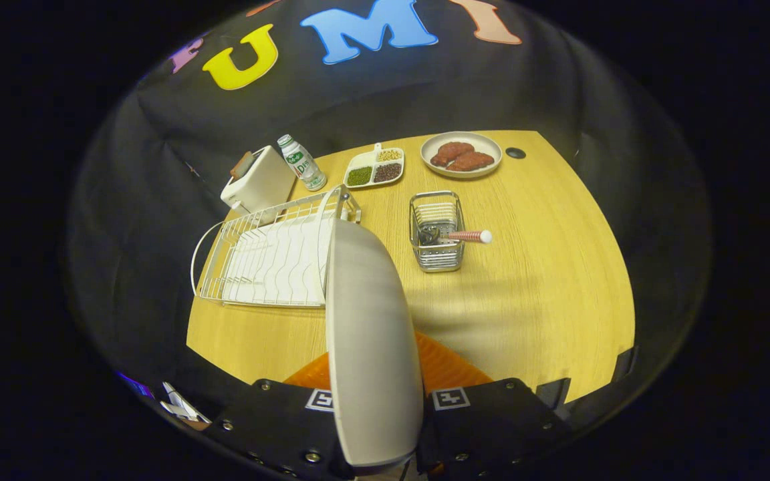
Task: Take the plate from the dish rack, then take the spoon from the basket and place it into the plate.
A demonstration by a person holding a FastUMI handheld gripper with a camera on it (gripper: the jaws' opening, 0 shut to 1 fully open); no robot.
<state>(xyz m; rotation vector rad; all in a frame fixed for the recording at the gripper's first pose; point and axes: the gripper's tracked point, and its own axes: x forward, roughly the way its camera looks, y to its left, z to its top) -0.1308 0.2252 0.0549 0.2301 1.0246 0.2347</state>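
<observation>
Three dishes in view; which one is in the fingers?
The plain plate, held on edge between the shut fingers. The meat plate and divided bean tray sit across the table.

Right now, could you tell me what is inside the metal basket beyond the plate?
The basket holds a spoon, its dark bowl inside and its handle sticking out over the rim. The basket's floor under it is hidden. The tongs are shut on the plate.

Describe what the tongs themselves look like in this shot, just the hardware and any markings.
The tongs have two broad black bodies studded with small round metal screw heads along their edges. Each body carries a square black-and-white tracking marker on its top face near the inner edge. The two fingers running forward from them have ribbed, ridged inner surfaces.
</observation>
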